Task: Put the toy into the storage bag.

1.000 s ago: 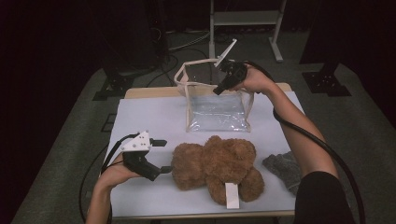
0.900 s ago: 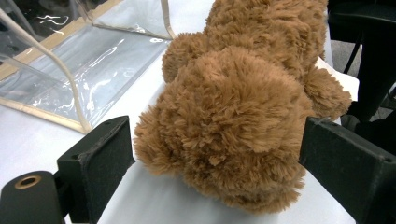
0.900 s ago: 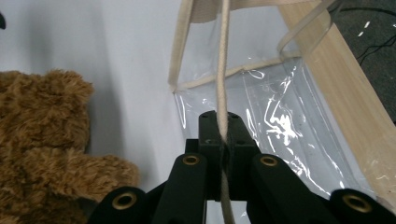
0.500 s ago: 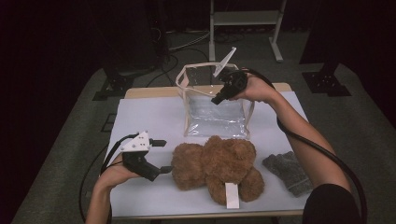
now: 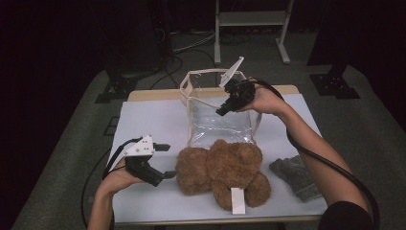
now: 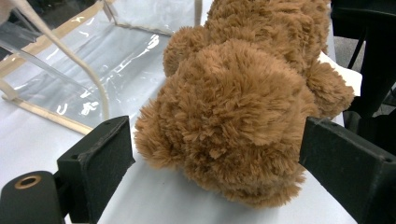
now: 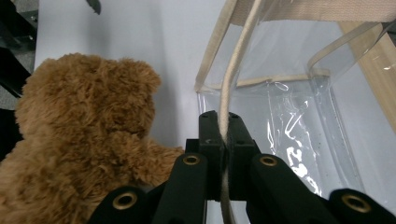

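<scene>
Right gripper (image 5: 224,110) shifted inward from counter's (image 5: 153,120) far edge, jaws clamping bag handle (image 7: 232,79); left gripper (image 5: 167,160) wide around teddy (image 5: 222,170).

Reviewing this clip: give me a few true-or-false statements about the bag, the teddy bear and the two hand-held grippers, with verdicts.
1. The right hand-held gripper is shut on the clear bag's cord handle. True.
2. The left hand-held gripper is clamped on the teddy bear. False: its jaws stand open either side of the bear.
3. The teddy bear is inside the bag. False: it lies on the table in front of the bag.
4. A grey cloth lies right of the bear. True.
</scene>
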Demonstrator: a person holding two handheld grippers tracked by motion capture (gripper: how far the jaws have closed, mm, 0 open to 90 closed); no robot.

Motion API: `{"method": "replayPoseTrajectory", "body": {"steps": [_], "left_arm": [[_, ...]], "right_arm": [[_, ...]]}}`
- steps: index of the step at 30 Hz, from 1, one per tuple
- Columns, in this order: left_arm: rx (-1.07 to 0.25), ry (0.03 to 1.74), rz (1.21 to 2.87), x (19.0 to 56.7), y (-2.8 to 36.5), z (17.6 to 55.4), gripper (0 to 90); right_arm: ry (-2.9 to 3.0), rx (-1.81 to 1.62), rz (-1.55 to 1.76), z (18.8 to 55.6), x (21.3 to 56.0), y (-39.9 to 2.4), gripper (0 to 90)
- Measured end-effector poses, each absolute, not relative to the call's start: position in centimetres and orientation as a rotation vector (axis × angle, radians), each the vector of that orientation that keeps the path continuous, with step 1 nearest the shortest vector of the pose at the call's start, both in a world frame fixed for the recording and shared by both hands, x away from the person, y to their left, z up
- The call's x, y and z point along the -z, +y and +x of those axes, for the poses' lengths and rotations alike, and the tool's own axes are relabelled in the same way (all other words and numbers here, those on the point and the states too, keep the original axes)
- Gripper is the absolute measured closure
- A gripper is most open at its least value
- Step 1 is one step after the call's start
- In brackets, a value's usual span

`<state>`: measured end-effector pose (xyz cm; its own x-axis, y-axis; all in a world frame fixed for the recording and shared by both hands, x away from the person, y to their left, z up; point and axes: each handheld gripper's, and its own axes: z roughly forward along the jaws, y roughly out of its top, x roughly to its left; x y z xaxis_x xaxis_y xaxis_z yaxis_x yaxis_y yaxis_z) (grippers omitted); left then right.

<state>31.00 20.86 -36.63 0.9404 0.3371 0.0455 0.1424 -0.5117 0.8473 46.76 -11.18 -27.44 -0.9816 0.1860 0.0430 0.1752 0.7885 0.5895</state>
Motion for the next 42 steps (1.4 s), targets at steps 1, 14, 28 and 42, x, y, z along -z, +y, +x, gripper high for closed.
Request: {"method": "replayPoseTrajectory", "body": {"steps": [1, 14, 28, 42], "left_arm": [[-0.251, 0.338, 2.112, 36.6, 20.8, 31.0, 8.7], [-0.241, 0.338, 2.113, 36.8, 21.0, 31.1, 8.7], [-0.241, 0.343, 2.119, 36.9, 21.0, 31.0, 8.7], [-0.25, 0.358, 2.118, 36.8, 21.4, 30.8, 8.7]], "right_arm": [[2.952, -0.977, 0.295, 46.6, 27.4, -11.2, 86.9], [2.962, -0.961, 0.262, 45.0, 27.4, -10.6, 86.8], [2.922, -1.014, 0.336, 44.8, 26.8, -11.7, 53.4], [2.823, -1.151, 0.233, 40.2, 22.8, -13.3, 32.6]]}}
